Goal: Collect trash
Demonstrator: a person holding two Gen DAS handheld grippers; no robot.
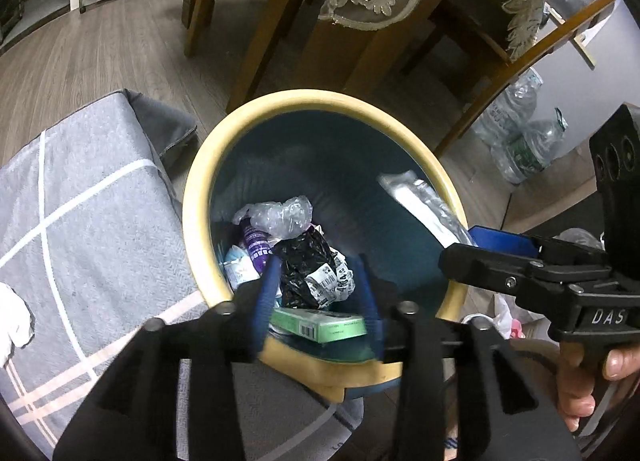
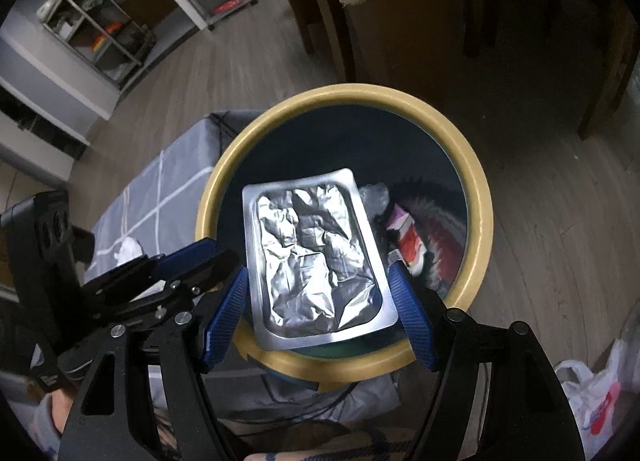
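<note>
A round bin with a yellow rim (image 1: pixel 320 99) (image 2: pixel 360 91) and a dark inside stands on the floor under both grippers. In it lie a black bag with a white label (image 1: pixel 304 269), a purple bottle (image 1: pixel 256 241) and crumpled clear plastic (image 1: pixel 280 213). My left gripper (image 1: pixel 318 265) (image 2: pixel 212 257) hangs over the near rim with its blue fingers apart. A green box (image 1: pixel 320 325) lies just below them, near the rim, and no pad presses on it. My right gripper (image 2: pixel 318 281) (image 1: pixel 460 245) is shut on the long edges of a silver foil pack (image 2: pixel 316 265) (image 1: pixel 420 201), held over the bin's mouth.
A grey cushion with white lines (image 1: pixel 80 201) (image 2: pixel 160 189) butts against the bin's left side, a white cloth (image 1: pixel 12 321) on it. Wooden chair and table legs (image 1: pixel 260 41) stand behind. Clear bottles (image 1: pixel 516 129) lie at the right. A white plastic bag (image 2: pixel 592 393) sits near the right hand.
</note>
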